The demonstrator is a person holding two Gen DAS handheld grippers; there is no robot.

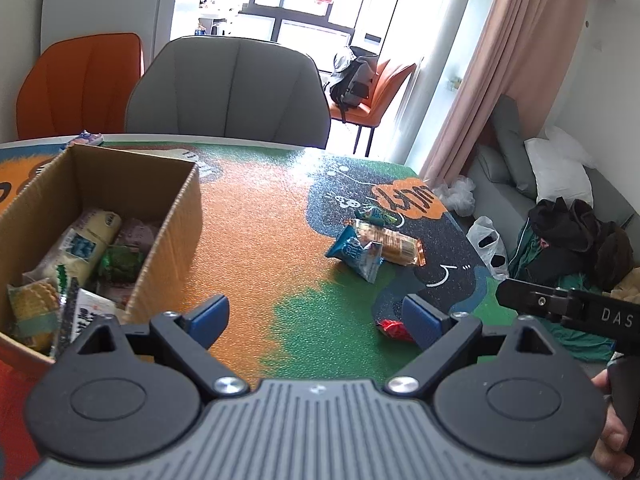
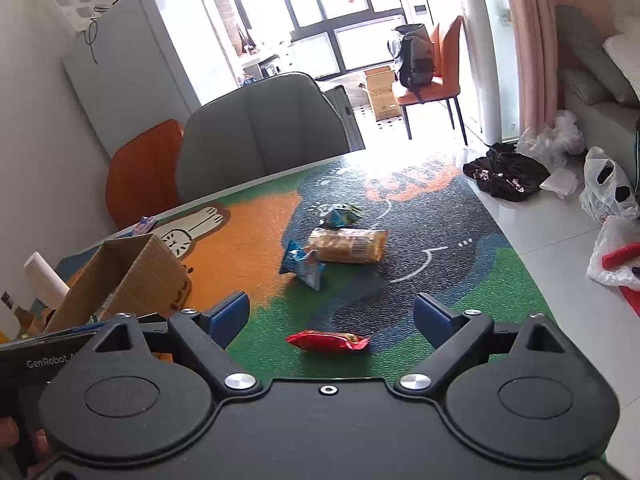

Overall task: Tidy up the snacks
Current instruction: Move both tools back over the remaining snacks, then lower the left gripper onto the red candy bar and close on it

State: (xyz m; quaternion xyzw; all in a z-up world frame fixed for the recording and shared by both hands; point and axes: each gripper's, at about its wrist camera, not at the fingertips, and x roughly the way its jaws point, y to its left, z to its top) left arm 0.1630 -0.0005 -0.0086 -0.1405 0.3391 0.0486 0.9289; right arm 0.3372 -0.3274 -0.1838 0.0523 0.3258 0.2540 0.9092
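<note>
**Both grippers hanging open over a table of loose snacks**

Left wrist view: the left gripper (image 1: 316, 320) is hanging above the table (image 1: 248, 240) with its blue fingers (image 1: 208, 318) standing wide apart and nothing lying between them. A cardboard box (image 1: 168, 232) is sitting toward the table's left edge, open at the top and already holding several packets, among them a pale wrapped roll (image 1: 86, 246) and a green packet (image 1: 120, 262). Toward the right edge, three snacks are lying close together: a blue packet (image 1: 354, 254) is touching a long biscuit pack (image 1: 394, 242), and a green-and-blue packet (image 1: 376, 216) is lying just beyond them. A red packet (image 1: 390, 328) is peeking out beside the right-hand finger, partly hidden by it. The right gripper's black body is reaching in from the right edge of the picture. A grey chair (image 1: 228, 88) and an orange chair (image 1: 80, 84) are standing at the far edge.

Right wrist view: the right gripper (image 2: 332, 316) is also hovering with its fingers (image 2: 434, 318) spread wide and gripping nothing. The red packet (image 2: 328, 342) is lying on the table (image 2: 500, 280) near its front edge, between the two fingers but untouched. Farther in, the blue packet (image 2: 304, 266) is leaning against the biscuit pack (image 2: 348, 245), with the green-and-blue packet (image 2: 342, 216) behind them. The cardboard box (image 2: 132, 276) is standing toward the left edge.
</note>
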